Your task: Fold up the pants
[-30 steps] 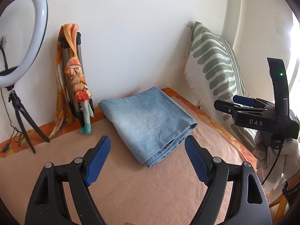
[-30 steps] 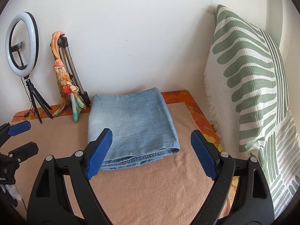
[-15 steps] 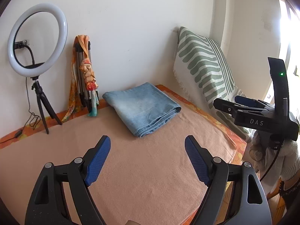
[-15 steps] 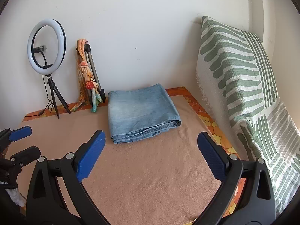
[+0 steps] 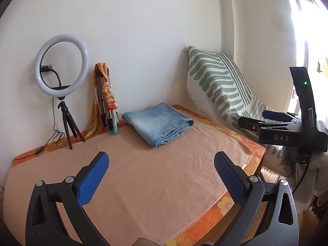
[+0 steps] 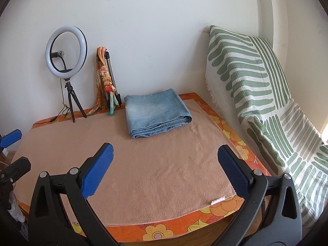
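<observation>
Pants (image 6: 156, 113) look fully folded, a compact denim stack at the far end of the table (image 6: 155, 230) near the wall, nothing evidently left; left gripper (image 5: 162, 177) and right gripper (image 6: 166, 171) fingers have just opened wide, nothing between them, well short of the stack.

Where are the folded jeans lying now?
The jeans lie on the peach towel near the table's far edge by the wall, just right of the scarf-wrapped tripod, in both views.
</observation>
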Tool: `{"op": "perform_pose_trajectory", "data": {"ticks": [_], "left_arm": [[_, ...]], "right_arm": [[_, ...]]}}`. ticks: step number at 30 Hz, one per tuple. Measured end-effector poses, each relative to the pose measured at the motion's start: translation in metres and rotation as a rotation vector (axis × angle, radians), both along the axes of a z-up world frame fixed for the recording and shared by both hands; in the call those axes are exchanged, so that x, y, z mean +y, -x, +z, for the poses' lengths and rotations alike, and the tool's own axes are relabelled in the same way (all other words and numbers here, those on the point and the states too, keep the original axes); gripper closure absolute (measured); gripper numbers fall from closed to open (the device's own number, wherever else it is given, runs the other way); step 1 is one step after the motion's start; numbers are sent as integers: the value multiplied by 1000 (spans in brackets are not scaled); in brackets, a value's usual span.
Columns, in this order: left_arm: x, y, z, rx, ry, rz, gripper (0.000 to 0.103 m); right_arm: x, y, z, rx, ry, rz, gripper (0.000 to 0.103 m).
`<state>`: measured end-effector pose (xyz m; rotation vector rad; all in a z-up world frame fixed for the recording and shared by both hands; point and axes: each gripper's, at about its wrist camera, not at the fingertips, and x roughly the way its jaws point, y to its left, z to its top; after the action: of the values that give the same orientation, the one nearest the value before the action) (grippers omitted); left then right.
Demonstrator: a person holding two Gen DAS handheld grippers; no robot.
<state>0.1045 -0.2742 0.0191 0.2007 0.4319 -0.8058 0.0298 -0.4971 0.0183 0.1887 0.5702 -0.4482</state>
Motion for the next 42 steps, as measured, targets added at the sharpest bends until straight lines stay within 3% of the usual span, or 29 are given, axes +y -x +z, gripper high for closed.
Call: {"op": "perform_pose_trajectory", "data": {"ticks": [6, 19, 24, 42], "left_arm": [[13, 23, -6, -25, -16, 13, 1], [43, 27, -29, 123, -9, 128, 1], [58, 35, -36, 132, 8, 183, 1], [65, 42, -35, 146, 60, 183, 1]], "right_arm": [[19, 26, -1, -22, 9, -15, 0], [46, 57, -3, -49, 20, -61, 0], [58, 66, -8, -59, 10, -68, 0], [63, 71, -11, -82, -19, -73, 0]]}}
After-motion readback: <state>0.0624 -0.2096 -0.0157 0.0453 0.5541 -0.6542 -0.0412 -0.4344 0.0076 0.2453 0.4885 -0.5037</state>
